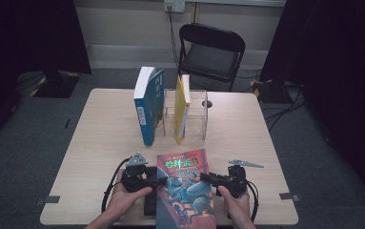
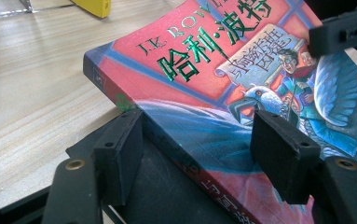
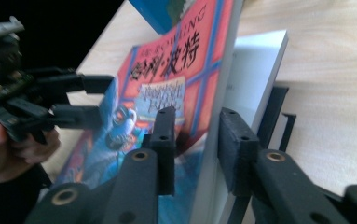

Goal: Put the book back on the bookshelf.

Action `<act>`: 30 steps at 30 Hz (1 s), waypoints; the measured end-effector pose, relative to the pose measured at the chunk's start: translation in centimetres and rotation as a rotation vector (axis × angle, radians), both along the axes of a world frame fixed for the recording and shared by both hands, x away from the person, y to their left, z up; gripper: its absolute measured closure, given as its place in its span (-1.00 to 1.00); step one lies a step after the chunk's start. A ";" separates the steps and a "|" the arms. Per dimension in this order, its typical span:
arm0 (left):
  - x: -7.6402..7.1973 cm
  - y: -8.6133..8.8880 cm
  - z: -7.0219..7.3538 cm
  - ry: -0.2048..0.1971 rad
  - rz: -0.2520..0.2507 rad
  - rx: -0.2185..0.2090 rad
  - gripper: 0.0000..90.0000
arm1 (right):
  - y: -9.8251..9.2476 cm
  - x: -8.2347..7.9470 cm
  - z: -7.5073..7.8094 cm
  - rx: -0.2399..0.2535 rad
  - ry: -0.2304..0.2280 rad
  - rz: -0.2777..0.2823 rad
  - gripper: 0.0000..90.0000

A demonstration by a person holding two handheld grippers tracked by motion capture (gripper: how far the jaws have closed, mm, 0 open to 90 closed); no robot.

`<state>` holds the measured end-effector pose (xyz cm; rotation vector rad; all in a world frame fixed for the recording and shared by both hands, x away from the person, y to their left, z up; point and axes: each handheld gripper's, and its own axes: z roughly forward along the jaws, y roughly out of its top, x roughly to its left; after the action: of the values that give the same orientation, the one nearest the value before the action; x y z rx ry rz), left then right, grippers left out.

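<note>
Two grippers, one per hand. Left gripper (image 1: 157, 182) level, pointing right, jaws straddling the spine edge of the red-covered book (image 1: 185, 191), one above the cover, one below; pads apparently not pressing. Right gripper (image 1: 206, 178) level, pointing left, jaws either side of the page edge, a gap visible at one pad. Three books in all: the red-covered one raised at the near table (image 1: 99, 143) edge over a black stand (image 1: 149, 206); a blue book (image 1: 147, 105) and a yellow book (image 1: 181, 107) upright beyond, at a clear holder (image 1: 197, 114). One black chair (image 1: 211, 50) behind.
</note>
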<state>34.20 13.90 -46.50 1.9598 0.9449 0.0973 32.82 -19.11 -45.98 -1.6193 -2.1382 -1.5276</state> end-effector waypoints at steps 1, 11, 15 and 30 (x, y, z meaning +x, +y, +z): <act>0.0 0.0 0.0 0.000 -0.001 -0.001 -0.23 | 0.1 0.0 0.0 0.005 0.009 0.010 0.48; 0.3 0.0 -0.1 0.003 0.013 -0.025 -0.25 | 1.5 1.6 -0.5 0.049 0.035 0.154 0.27; 0.3 0.0 -0.2 -0.002 0.007 -0.025 -0.26 | 2.4 3.2 -0.3 0.046 0.046 0.215 0.21; 0.7 0.4 -0.2 0.024 0.002 -0.046 -0.25 | 3.2 4.9 -0.1 0.067 0.047 0.342 0.76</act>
<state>34.94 14.34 -46.65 1.9210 0.9567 0.0533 37.73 -15.88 -46.06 -1.1784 -2.1725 -1.4208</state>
